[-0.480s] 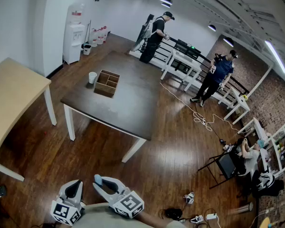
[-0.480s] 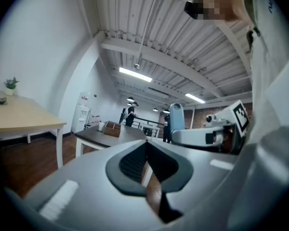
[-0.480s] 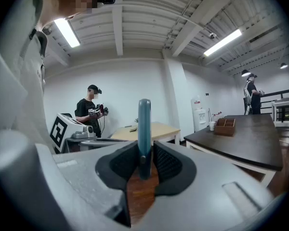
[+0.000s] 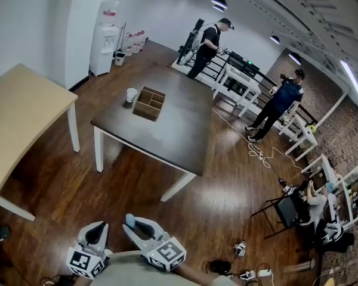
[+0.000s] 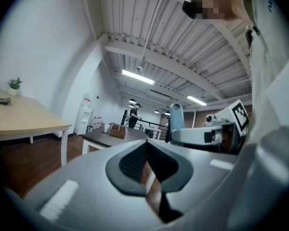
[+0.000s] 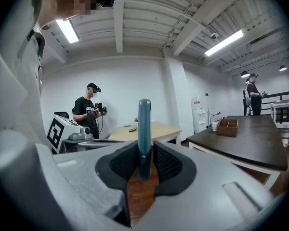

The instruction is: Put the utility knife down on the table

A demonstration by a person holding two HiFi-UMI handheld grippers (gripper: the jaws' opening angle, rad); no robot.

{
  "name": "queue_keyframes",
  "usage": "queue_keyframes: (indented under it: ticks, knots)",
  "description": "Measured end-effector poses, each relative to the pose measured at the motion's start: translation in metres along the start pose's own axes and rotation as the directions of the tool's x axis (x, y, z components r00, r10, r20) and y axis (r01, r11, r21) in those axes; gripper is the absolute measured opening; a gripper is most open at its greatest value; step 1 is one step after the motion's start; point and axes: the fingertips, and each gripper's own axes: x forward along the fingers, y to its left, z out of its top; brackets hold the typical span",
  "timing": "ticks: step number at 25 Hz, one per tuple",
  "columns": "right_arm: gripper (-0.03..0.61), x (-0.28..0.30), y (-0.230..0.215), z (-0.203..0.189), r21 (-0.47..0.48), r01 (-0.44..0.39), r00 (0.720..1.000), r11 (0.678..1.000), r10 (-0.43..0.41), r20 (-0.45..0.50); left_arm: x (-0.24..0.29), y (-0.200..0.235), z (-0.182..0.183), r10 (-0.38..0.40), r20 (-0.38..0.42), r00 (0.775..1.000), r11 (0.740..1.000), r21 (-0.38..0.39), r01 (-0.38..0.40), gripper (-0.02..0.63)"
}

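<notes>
Standing straight up, the blue utility knife (image 6: 144,129) is held in the right tongs (image 6: 144,153), and both dark pads are pressed against its sides. Only the top part of the knife is seen above the pads, so it cannot be told if the blade is out. The knife is kept up in the air, low and close to the person's body, over the wooden floor (image 4: 137,183). It is well apart from the dark surface (image 4: 185,130). The left tongs (image 5: 145,150) are held just beside the right ones. Their tips are closed together and nothing is caught between them. On the dark surface, near its far left corner, a wooden box (image 4: 150,102) with small compartments is set down. A white cup (image 4: 131,95) is placed just beside the box. A light wooden surface (image 4: 24,106) is seen at the left of the head view. A white water dispenser (image 4: 105,37) is stood against the far wall. Two standing people (image 4: 207,45) are seen past the dark surface, near some white tables, and black headsets are worn by both. A white cable (image 4: 250,145) is laid across the floor to the right of the dark surface.
</notes>
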Motion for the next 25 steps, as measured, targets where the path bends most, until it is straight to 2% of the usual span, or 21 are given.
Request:
queue_keyframes:
  ticks: [4, 13, 25]
  knots:
    - [0.089, 0.012, 0.005, 0.006, 0.0, 0.021, 1.0, 1.0, -0.021, 0.001, -0.011, 0.014, 0.006, 0.01, 0.016, 1.0, 1.0, -0.001, -0.01, 0.002]
    - [0.089, 0.03, 0.016, 0.014, 0.004, 0.036, 0.999, 0.999, -0.036, -0.024, -0.025, 0.031, 0.005, 0.025, 0.024, 0.999, 0.998, -0.053, -0.024, 0.002]
    - [0.089, 0.087, -0.013, 0.015, 0.066, -0.04, 0.999, 0.997, 0.041, -0.01, -0.007, 0.079, 0.013, 0.121, -0.018, 0.992, 0.992, -0.024, -0.122, 0.002]
